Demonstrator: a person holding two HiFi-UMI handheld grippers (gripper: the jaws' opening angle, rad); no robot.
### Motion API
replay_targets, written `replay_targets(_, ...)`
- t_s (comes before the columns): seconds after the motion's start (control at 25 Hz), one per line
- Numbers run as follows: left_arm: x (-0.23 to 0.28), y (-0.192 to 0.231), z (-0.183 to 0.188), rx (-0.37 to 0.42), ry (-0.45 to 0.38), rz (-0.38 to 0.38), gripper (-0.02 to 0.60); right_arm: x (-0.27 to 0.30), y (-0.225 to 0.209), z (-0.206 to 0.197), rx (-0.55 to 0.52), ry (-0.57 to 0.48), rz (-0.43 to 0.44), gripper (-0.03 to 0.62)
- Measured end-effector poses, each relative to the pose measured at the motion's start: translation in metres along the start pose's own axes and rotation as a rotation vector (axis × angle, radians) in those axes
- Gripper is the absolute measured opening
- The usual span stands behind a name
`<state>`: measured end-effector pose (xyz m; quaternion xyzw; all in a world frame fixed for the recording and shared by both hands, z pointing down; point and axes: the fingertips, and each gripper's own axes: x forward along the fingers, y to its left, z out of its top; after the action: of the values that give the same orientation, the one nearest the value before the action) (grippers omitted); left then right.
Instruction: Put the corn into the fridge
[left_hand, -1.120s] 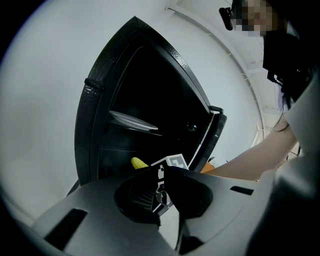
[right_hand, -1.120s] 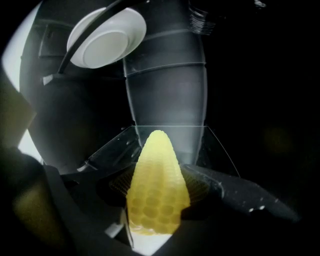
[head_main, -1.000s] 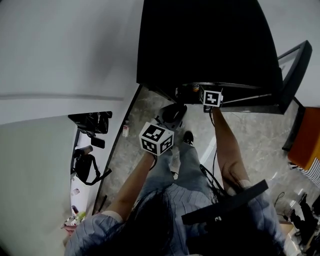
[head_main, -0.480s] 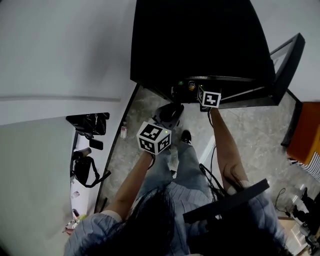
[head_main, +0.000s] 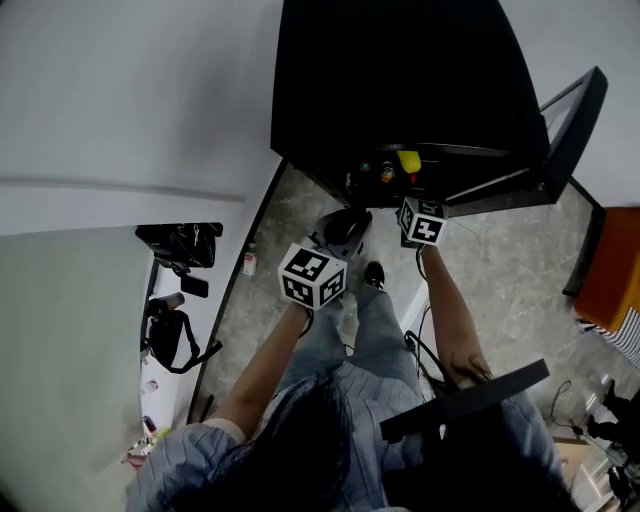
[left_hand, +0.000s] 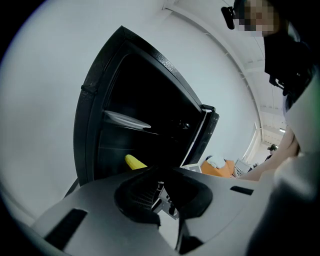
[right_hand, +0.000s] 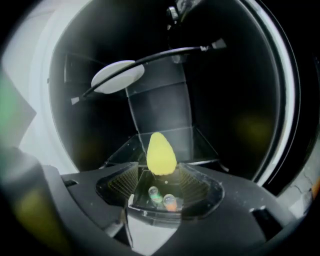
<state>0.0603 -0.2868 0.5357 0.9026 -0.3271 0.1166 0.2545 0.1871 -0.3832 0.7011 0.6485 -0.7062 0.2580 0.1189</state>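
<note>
Back comes the right gripper (right_hand: 161, 182) from the mouth of the fridge (head_main: 400, 80). Half a second ago its marker cube sat right at the fridge's edge; in the head view that cube (head_main: 422, 220) is now clear of it, at 6 o'clock from the corn (head_main: 408, 160). The corn was out of sight before and now shows plainly.

One cob only, and it lies inside the fridge on a glass shelf (right_hand: 200, 145), blunt end toward the camera. In the right gripper view the jaws stand apart with nothing held. The cob sits just past their tips at 12 o'clock, and whether it touches them cannot be told. Two small round things (right_hand: 155, 192), one greenish and one orange, show at 6 o'clock below it; what they are is unclear.

The left gripper (left_hand: 160, 195) hangs at 8 o'clock from the right one, aimed at the fridge from the side. Its jaws are parted too and empty, and the same yellow cob peeks over them at 11 o'clock.

Two grippers, two cubes: the left cube (head_main: 312, 275) and its partner carry only black-and-white square markers, with no lettering to read. The fridge has one door (head_main: 565, 130), swung wide at 2 o'clock.
</note>
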Motion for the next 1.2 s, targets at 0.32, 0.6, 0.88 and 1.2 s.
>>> replay_targets(0.32,-0.008,0.003,-0.005,-0.003,0.004,0.012,0.043,0.005,-0.003,-0.010,-0.003,0.035,-0.035,0.121)
replay_targets(0.6,-0.014,0.007,-0.011,-0.012,0.013,0.026,0.043,0.016,-0.004,-0.005,-0.027,0.065,-0.038,0.117)
replay_targets(0.88,-0.014,0.008,-0.015,-0.018,0.023,0.030,0.043,0.036,-0.008,0.007,-0.073,0.088,-0.024,0.114)
replay_targets(1.2,-0.012,0.008,-0.017,-0.022,0.029,0.036,0.043,0.045,-0.012,0.012,-0.107,0.119,-0.011,0.107)
